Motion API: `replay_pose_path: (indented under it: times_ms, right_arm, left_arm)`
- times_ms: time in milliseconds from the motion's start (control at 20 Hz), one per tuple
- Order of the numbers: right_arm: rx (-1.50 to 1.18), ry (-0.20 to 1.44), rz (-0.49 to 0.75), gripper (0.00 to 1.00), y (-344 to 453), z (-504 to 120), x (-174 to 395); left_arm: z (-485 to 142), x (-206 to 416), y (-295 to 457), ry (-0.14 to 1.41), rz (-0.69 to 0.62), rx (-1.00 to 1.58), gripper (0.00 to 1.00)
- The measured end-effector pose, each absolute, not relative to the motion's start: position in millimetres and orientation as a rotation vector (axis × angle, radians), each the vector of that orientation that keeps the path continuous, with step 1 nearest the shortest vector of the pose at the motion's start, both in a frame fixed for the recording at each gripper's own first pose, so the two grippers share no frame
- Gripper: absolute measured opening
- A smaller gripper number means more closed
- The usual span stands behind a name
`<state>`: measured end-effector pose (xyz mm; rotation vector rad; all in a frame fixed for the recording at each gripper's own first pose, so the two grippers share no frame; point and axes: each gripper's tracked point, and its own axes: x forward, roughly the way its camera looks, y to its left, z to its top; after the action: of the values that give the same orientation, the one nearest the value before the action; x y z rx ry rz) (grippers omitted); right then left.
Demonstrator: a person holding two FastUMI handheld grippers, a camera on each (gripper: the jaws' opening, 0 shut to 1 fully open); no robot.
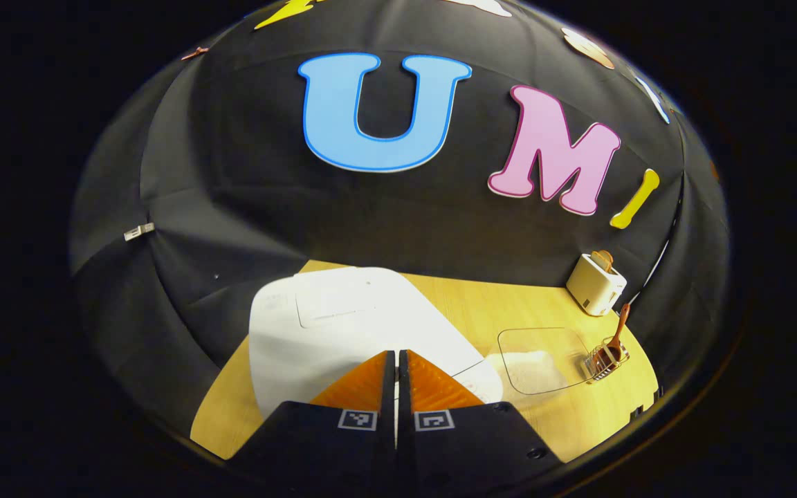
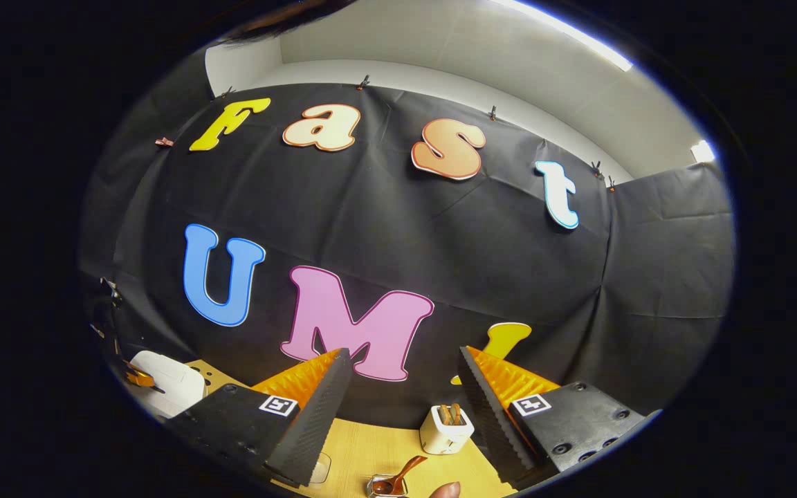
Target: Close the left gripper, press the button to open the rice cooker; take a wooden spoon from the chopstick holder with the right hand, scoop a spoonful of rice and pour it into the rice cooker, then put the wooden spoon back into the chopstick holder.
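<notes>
In the left gripper view the white rice cooker (image 1: 343,325) lies just below and ahead of my left gripper (image 1: 396,354), lid down. That gripper's orange fingers are pressed together, with nothing between them. To the right a wire chopstick holder (image 1: 605,360) holds the brown wooden spoon (image 1: 621,324), beside a clear container of rice (image 1: 544,360). My right gripper (image 2: 404,354) stands open and empty, high above the table. Below it are the wooden spoon (image 2: 400,476) in the holder (image 2: 385,487) and, far left, the rice cooker (image 2: 167,384) with the left gripper (image 2: 137,377) over it.
A small white toaster (image 1: 596,282) with bread in it stands at the back right of the wooden table (image 1: 481,304), also seen as the toaster (image 2: 445,427) between the right fingers. A fingertip (image 2: 445,490) pokes in at the bottom edge. The black cloth wall closes off the back.
</notes>
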<state>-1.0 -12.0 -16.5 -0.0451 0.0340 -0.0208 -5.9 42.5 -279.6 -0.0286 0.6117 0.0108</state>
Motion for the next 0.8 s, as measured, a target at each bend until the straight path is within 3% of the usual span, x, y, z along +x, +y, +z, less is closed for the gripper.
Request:
replay_pose_path:
  times_ms: [700,750,800]
  right_arm:
    - [-0.045,0.044,-0.021,0.96,-11,-20,3]
    - [-0.046,0.042,-0.019,0.96,-11,-20,2]
    - [-0.045,0.041,-0.018,0.96,-11,-20,2]
  left_arm:
    - [-315,-3,40,0.710,0.013,-0.004,0.06]
    - [-313,-2,41,0.714,0.014,-0.029,0.10]
    - [-315,-3,41,0.726,0.015,-0.058,0.06]
